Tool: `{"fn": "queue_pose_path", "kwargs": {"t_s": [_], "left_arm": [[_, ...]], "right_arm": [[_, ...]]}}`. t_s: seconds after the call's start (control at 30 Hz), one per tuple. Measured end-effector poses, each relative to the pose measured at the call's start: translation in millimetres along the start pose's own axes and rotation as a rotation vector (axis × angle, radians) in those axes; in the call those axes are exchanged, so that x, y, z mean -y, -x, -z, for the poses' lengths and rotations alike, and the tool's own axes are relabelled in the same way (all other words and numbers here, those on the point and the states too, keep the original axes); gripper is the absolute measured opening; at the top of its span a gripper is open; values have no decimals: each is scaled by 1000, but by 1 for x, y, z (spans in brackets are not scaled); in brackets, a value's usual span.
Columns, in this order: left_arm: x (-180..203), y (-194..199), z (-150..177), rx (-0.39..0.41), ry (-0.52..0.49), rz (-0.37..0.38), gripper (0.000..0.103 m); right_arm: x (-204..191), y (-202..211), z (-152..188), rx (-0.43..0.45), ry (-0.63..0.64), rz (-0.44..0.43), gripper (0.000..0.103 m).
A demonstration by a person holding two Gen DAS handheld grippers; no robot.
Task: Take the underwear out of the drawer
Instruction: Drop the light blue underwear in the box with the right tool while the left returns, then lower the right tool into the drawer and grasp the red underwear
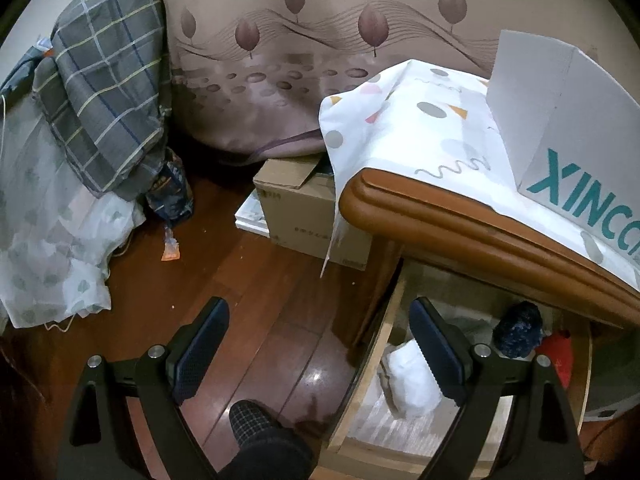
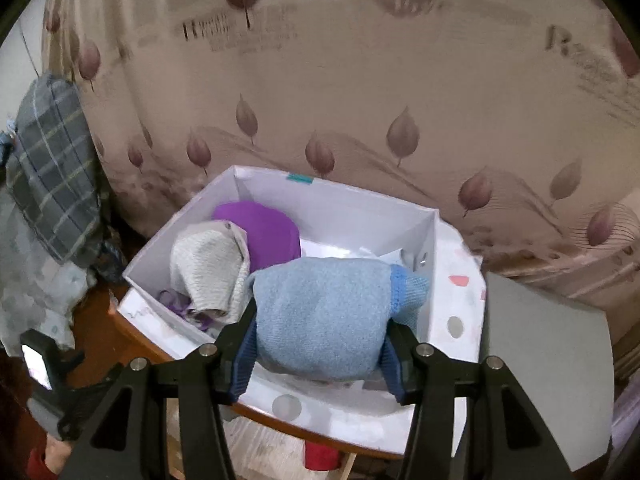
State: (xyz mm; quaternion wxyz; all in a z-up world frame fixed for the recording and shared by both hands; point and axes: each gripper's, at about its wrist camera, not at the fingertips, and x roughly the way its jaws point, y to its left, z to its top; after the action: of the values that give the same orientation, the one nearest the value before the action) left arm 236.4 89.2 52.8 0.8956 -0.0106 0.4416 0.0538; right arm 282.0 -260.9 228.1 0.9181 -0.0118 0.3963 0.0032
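My right gripper (image 2: 320, 328) is shut on a rolled light-blue knitted piece of underwear (image 2: 324, 312), held just above the near rim of a white box (image 2: 424, 236). Inside that box lie a purple roll (image 2: 264, 236) and a beige knitted roll (image 2: 208, 268). My left gripper (image 1: 320, 340) is open with nothing in it, over the floor beside the open drawer (image 1: 380, 364). In the drawer I see a white roll (image 1: 412, 384), a dark blue fuzzy roll (image 1: 518, 332) and a red item (image 1: 558, 354). The red item (image 2: 320, 456) also shows below the cabinet top.
The wooden cabinet top (image 1: 440, 216) carries a dotted white cloth (image 1: 420, 128) and the white box (image 1: 560, 120). A cardboard carton (image 1: 304, 208) stands on the wooden floor. Plaid fabric (image 1: 104, 88) and a leaf-print cover (image 1: 320, 40) hang behind. A slippered foot (image 1: 256, 424) is below.
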Motion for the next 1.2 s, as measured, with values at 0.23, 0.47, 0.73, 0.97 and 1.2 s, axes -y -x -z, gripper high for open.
{"fn": "queue_pose_path", "kwargs": {"t_s": [0.23, 0.47, 0.73, 0.97, 1.2], "left_arm": [[0, -4, 0, -19, -2, 2, 90], [0, -8, 2, -32, -1, 8, 90], [2, -11, 4, -47, -14, 4, 90], [-2, -12, 4, -55, -1, 8, 90], [-4, -12, 5, -62, 2, 6, 90]], "right_arm": [[-9, -58, -5, -80, 18, 22, 55], [-16, -87, 1, -143, 46, 54, 66], [-18, -27, 8, -50, 72, 16, 70], [-31, 49, 66, 20, 180, -38, 71], [-41, 28, 157, -126, 261, -73, 71]]}}
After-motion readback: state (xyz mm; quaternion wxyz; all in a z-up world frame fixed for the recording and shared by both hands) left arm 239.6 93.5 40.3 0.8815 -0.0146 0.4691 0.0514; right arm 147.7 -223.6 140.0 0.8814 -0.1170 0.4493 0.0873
